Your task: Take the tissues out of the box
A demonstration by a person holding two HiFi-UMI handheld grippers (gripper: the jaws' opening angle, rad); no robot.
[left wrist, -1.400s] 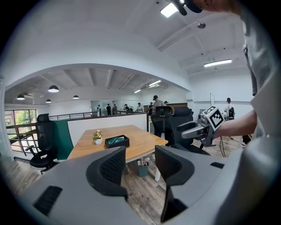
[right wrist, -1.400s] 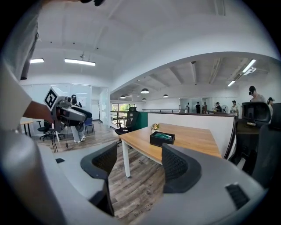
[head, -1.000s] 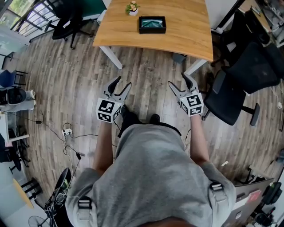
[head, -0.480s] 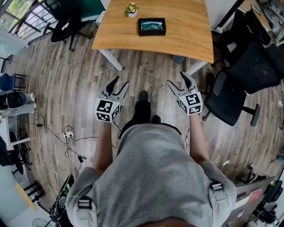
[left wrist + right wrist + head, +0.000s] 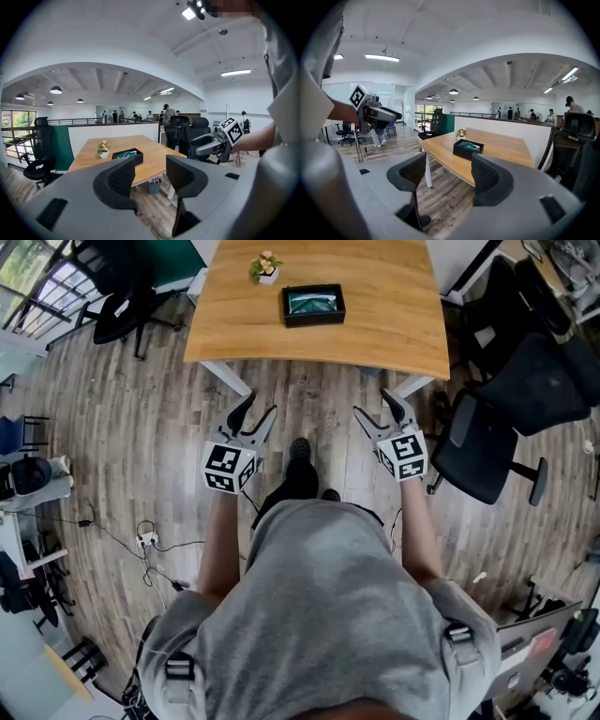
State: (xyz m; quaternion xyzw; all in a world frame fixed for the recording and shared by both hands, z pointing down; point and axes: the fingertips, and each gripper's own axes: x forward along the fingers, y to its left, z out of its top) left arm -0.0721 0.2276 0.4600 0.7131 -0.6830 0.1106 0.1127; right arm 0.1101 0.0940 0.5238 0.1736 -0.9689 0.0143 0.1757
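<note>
A black tissue box (image 5: 314, 305) with green-white tissue showing in its top lies on the wooden table (image 5: 394, 324); the same tissue box (image 5: 127, 155) (image 5: 468, 148) appears far off in both gripper views. My left gripper (image 5: 254, 413) is held open above the floor, well short of the table. My right gripper (image 5: 380, 412) is open too, level with the left one. Nothing is between either pair of jaws. From the left gripper view the right gripper (image 5: 206, 144) shows at the right, and the left gripper (image 5: 391, 114) shows at the left of the right gripper view.
A small potted plant (image 5: 265, 266) stands left of the box on the table. Black office chairs (image 5: 525, 390) crowd the right side, another chair (image 5: 112, 306) sits at far left. Cables (image 5: 150, 545) lie on the wood floor at left. The person's foot (image 5: 300, 451) is forward.
The person has stepped forward: the table and box sit lower and nearer in the head view. Both grippers keep their open pose in front of the body.
</note>
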